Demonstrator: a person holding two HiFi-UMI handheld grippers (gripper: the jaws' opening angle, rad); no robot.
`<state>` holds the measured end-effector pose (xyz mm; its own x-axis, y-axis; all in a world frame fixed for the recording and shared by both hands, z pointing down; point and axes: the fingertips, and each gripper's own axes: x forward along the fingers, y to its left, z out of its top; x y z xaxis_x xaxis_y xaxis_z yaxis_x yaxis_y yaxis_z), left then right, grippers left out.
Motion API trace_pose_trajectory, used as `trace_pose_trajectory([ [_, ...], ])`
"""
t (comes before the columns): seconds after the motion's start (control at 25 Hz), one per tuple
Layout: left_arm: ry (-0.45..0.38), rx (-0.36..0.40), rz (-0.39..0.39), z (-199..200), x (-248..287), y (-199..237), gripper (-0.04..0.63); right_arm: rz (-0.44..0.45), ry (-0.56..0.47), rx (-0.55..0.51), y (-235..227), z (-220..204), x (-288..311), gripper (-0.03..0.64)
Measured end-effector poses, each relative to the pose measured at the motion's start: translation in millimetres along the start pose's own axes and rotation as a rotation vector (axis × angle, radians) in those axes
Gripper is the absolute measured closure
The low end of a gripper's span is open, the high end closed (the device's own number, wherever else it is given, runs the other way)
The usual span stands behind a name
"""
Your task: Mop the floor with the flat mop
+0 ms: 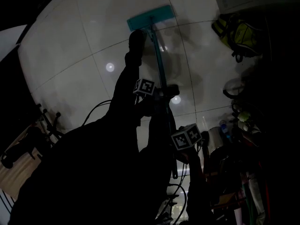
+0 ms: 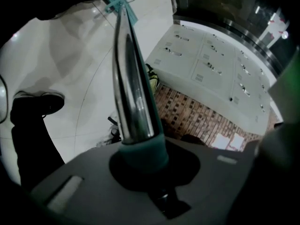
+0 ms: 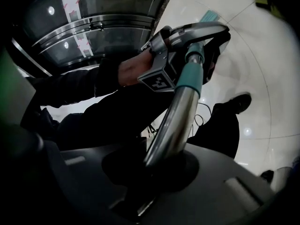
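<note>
Firmly pinching the mop handle (image 1: 158,60) with left gripper (image 1: 159,93) and right gripper (image 1: 180,146) alike.
Lies along 6-to-12 o'clock from both, with mop head (image 1: 151,17) flat on the floor (image 1: 84,46) at 12, nearer the left one; shows the full length in head view only, just foreshortened metal in gripper views.

- The dark grey left gripper (image 2: 140,161) was clamped around the shiny silver metal mop pole (image 2: 133,88), right at its teal collar.
- The dark grey right gripper (image 3: 159,170) was closed on the same pole, nearer the person than the left one.
- Both dark-sleeved arms reached forward and down, with the left hand (image 3: 133,71) wrapped over its gripper.
</note>
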<state>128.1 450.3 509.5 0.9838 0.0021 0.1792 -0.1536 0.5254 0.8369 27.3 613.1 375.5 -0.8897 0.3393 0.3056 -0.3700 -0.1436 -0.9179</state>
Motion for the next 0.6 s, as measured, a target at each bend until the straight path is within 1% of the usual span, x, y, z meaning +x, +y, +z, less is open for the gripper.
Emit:
trace_pose_trajectory([
  [0.12, -0.009, -0.008, 0.005, 7.6, 0.2, 4.7, 0.551, 0.013, -0.007, 0.013, -3.1, 7.0, 1.5, 0.538],
  [0.28, -0.024, -0.013, -0.004, 35.1, -6.3, -2.0, 0.551, 0.015, -0.014, 0.026, 0.0, 37.1, 2.6, 0.538],
  [0.44, -0.053, -0.009, -0.035, 83.7, -20.6, -25.7, 0.551, 0.017, -0.026, 0.031, 10.3, 90.6, 1.7, 0.538],
  [0.6, -0.062, 0.002, -0.051, 147.1, -40.9, -60.4, 0.551, 0.021, -0.033, 0.033, 24.9, 161.2, -1.9, 0.538],
])
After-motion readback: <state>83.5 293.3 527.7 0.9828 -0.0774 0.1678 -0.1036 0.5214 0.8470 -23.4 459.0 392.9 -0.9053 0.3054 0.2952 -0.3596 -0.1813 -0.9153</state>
